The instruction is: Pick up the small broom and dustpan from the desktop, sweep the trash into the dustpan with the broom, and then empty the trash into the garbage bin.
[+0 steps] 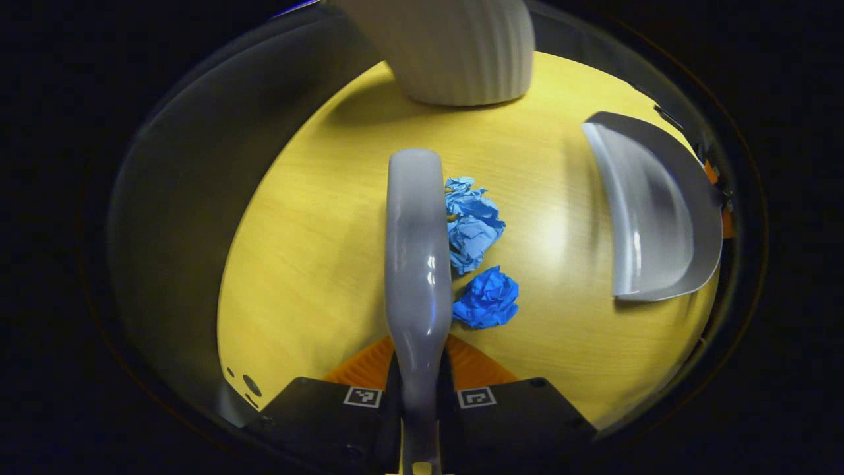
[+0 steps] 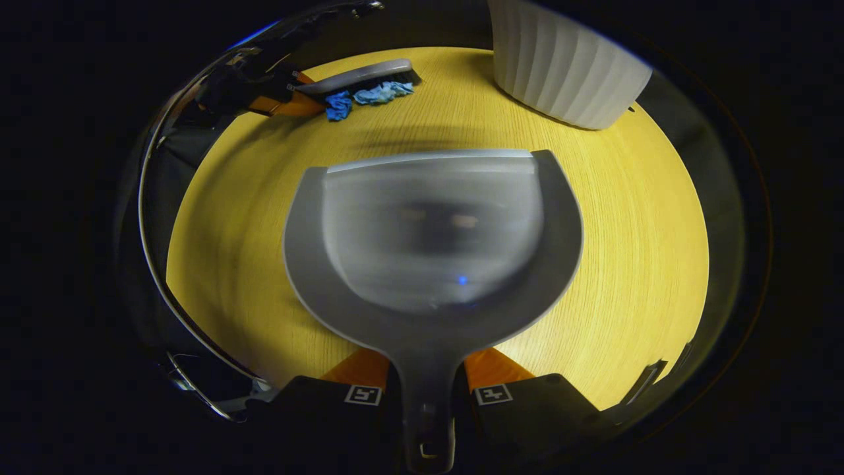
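My left gripper [image 1: 419, 369] is shut on the handle of the small grey broom [image 1: 415, 264], which reaches forward over the yellow desktop [image 1: 316, 251]. Two crumpled blue paper balls lie right beside the broom's head: a pale one [image 1: 471, 224] and a darker one [image 1: 488, 298]. The grey dustpan [image 1: 653, 211] sits off to the right. In the right gripper view my right gripper [image 2: 425, 379] is shut on the dustpan's handle, and the empty pan [image 2: 428, 237] opens toward the far broom [image 2: 362, 74] and the blue paper [image 2: 369, 97].
A white ribbed garbage bin [image 1: 461, 53] stands at the far edge of the desktop, also at the upper right in the right gripper view [image 2: 567, 72]. A dark floor surrounds the round tabletop.
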The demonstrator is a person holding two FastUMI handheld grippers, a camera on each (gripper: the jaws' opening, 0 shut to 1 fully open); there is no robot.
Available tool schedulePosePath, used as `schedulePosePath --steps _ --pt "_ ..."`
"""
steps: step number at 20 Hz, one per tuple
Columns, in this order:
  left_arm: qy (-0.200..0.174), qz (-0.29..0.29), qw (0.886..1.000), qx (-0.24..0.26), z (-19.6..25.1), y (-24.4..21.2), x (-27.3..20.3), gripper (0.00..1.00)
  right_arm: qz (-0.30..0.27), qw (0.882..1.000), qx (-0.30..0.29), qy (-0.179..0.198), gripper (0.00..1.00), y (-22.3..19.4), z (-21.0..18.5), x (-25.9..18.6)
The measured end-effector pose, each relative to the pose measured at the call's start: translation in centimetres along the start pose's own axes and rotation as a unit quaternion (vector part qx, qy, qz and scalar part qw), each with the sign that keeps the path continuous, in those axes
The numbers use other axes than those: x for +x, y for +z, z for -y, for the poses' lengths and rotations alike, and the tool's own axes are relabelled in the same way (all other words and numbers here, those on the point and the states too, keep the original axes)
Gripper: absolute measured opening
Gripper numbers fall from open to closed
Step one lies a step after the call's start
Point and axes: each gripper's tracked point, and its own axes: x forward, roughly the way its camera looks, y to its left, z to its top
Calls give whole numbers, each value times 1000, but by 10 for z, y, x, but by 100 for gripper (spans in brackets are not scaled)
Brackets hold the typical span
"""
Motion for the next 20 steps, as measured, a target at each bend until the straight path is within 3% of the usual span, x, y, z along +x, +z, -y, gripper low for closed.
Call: schedulePosePath --steps 3,6,7,13,20 --pt "-27 -10 999 25 38 10 -7 27 1 1000 -2 0 36 0 0 0" --pt "-83 -20 996 10 87 19 -23 28 5 1000 -6 1 39 2 0 0" --pt "-105 -26 994 -7 101 13 -28 27 13 1000 -6 1 36 3 0 0" --pt "-147 -38 987 -56 142 20 -41 27 44 999 -10 11 36 2 2 2" --pt "-181 -31 980 -74 169 22 -65 27 63 998 -12 28 36 3 2 2"
